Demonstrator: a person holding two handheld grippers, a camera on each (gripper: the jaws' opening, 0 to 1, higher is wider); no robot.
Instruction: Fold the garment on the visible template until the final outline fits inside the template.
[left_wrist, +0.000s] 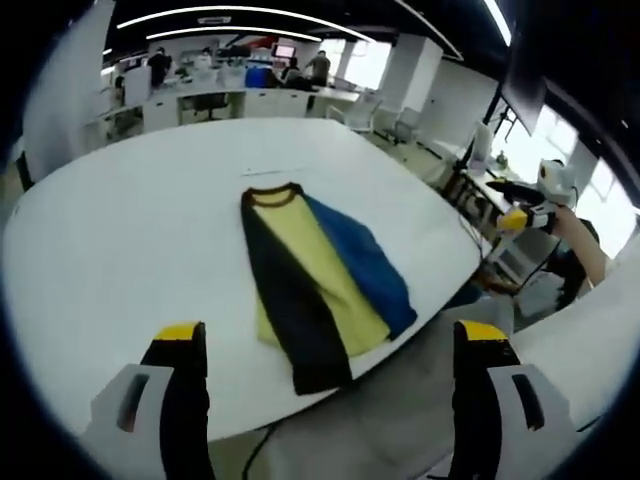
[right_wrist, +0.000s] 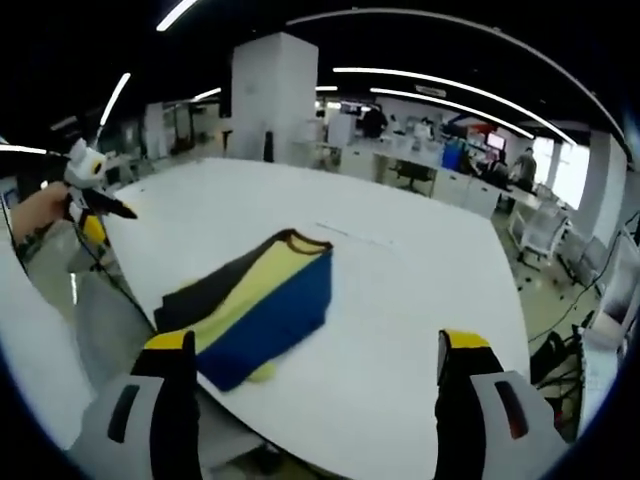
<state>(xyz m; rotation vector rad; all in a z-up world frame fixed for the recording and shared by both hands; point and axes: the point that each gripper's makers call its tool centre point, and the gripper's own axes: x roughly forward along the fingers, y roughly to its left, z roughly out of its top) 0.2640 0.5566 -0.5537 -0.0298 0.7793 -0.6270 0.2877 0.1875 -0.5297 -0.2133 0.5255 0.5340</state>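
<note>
A big white table (left_wrist: 120, 250) takes up most of the left gripper view, from the left edge across to the right of the middle. In the right gripper view the same table (right_wrist: 400, 300) spreads over the middle and the lower right.

On the table lies the garment (left_wrist: 315, 280), a shirt that is folded into a long strip. In the left gripper view it sits in the middle of the picture, running from the upper middle down toward the lower middle. It has a black part on the left, a yellow part in the middle and a blue part on the right. Its low end hangs a bit past the table edge. In the right gripper view the garment (right_wrist: 255, 305) lies left of the middle, close to the table's near edge, with the blue part on the lower right.

Far desks and chairs (left_wrist: 220, 95) sit along the top of the left gripper view.

The left gripper (left_wrist: 330, 400) rises from the bottom of its view with its two jaws wide apart, holding nothing. It also shows small at the far left of the right gripper view, but I cannot tell its jaws there. The right gripper (right_wrist: 315, 400) rises from the bottom of its view with jaws wide apart too, holding nothing.
</note>
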